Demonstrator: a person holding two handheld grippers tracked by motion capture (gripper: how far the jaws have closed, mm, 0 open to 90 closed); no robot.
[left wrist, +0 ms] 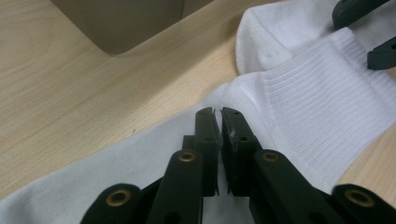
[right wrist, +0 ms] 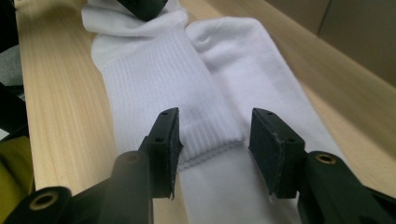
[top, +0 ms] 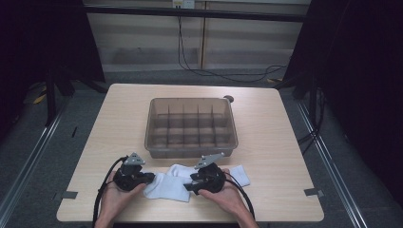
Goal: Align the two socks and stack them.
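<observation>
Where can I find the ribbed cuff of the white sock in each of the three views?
High view: ribbed cuff, low centre, between both grippers.
Left gripper view: right of centre.
Right gripper view: centre, its hem between the open jaws.
Shared landmark: the compartment bin.

My left tongs (left wrist: 218, 112) stand pressed together over the white sock (left wrist: 299, 107), and whether any cloth is pinched between them I cannot tell — the pads hide it. From above, my right hand (top: 223, 194) covers part of the sock. The tray (left wrist: 116, 23) is cut off at the top edge in the left gripper view.
</observation>
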